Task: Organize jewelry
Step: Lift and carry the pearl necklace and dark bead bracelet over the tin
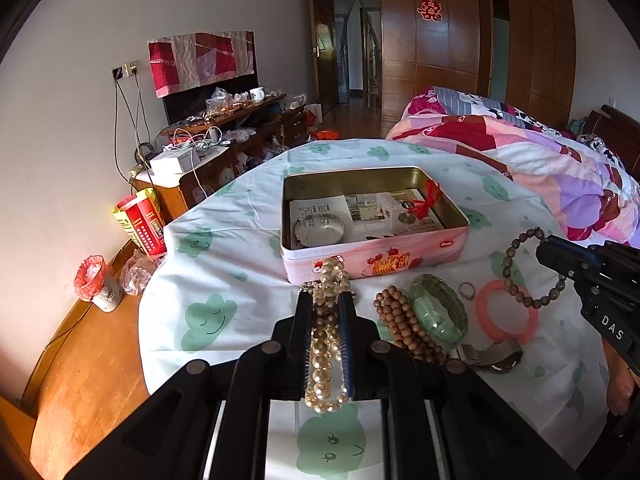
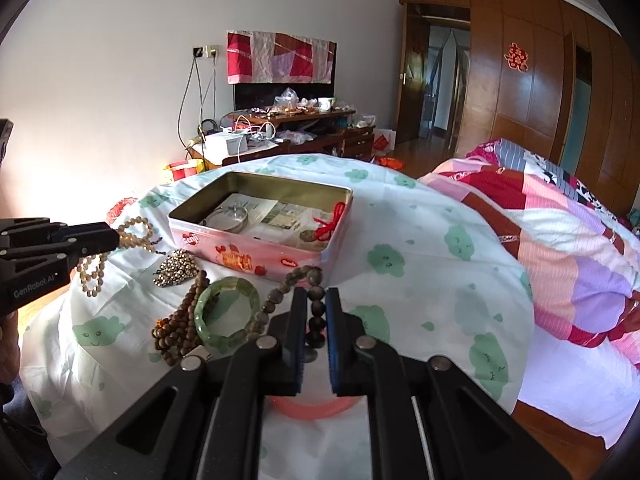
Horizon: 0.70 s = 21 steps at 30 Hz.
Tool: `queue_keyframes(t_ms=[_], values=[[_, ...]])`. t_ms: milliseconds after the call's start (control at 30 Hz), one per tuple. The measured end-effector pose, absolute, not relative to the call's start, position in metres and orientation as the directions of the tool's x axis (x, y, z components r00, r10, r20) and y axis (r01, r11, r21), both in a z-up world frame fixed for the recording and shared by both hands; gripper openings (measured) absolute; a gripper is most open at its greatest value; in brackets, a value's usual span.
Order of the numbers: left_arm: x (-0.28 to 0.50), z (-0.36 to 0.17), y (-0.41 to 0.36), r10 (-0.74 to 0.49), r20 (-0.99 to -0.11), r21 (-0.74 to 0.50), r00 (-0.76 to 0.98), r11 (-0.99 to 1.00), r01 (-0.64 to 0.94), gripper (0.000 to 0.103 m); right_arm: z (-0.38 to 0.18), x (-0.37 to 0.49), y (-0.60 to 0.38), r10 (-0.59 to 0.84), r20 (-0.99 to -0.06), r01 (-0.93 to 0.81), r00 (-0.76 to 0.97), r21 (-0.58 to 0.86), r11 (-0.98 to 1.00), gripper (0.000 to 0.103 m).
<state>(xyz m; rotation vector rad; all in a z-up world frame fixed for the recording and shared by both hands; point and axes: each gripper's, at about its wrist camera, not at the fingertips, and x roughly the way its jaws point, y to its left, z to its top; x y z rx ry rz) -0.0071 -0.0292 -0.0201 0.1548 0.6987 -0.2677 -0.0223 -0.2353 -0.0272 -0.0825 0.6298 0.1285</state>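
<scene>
My left gripper (image 1: 326, 300) is shut on a cream pearl necklace (image 1: 324, 344) and holds it just in front of the open pink tin (image 1: 376, 258); it also shows in the right wrist view (image 2: 116, 236). My right gripper (image 2: 314, 296) is shut on a dark bead bracelet (image 2: 298, 280), lifted right of the tin (image 2: 256, 256); the bracelet also shows in the left wrist view (image 1: 516, 264). The tin holds a clear bangle (image 1: 320, 226), papers and a red ribbon (image 1: 426, 200). A green bangle (image 1: 440, 314), brown beads (image 1: 404, 324), a pink bangle (image 1: 506, 312), a ring (image 1: 466, 290) and a watch (image 1: 486, 356) lie on the cloth.
The cloth-covered round table (image 1: 224, 248) has a small glittery chain pile (image 2: 176, 266) left of the tin. A quilted bed (image 2: 560, 232) is to the right. A cluttered cabinet (image 1: 224, 140) stands behind, with a red box (image 1: 140, 224) and a cup (image 1: 100, 284) on the floor at left.
</scene>
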Motion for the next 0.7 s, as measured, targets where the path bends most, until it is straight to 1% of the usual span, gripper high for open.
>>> queue_keyframes(t_ms=[700], values=[[0.0023, -0.0179, -0.023, -0.159, -0.647, 0.062, 0.745, 0.964, 0.26, 0.012, -0.029, -0.0206, -0.2338, 0.045, -0.59, -0.122, 0.806, -0.09, 0.988, 0.011]])
